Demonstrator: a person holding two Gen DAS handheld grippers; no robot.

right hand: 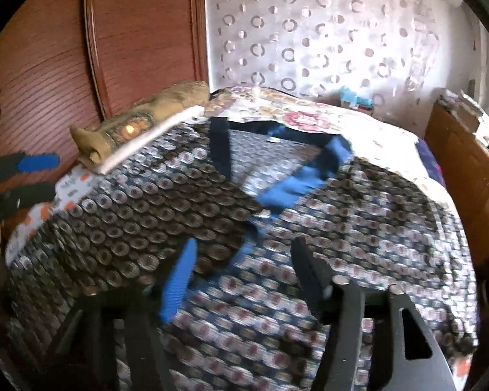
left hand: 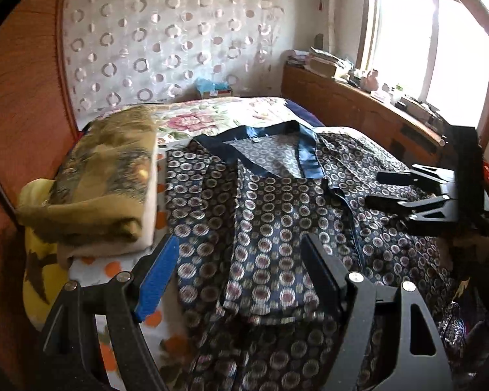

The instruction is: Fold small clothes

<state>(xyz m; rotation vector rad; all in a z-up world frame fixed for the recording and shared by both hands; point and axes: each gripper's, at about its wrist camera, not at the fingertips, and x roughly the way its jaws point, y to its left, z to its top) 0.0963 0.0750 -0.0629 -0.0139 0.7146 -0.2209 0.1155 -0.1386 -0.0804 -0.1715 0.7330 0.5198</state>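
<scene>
Garment: dark navy robe-like top w/ ring-and-dot print and plain blue collar band; spread front-up across the bed, collar toward 12 o'clock in left wrist view, front panels overlapping, cloth rumpled.
Same garment, right view: fills most of the frame, blue band at centre; view motion-blurred.
Left gripper: at 6 o'clock of its own view, jaws spread wide, nothing between them; blue pad on one finger, black finger opposite. Hovers over garment's near part; touching cloth or not – can't tell.
Right gripper: jaws apart, no cloth pinched; printed fabric shows through the gap. In left view it sits at 3 o'clock, fingers pointing toward 9, over the garment's side.
Left gripper seen from right view: blurred at 9 o'clock.
Stack: folded olive-patterned cloth on a white folded piece, at 9 o'clock of garment, just beside it.
Bedding: floral bedspread beyond collar, 12 o'clock.
Backdrop: curtain w/ circle print, window at 2 o'clock, cluttered wooden shelf under it.
</scene>
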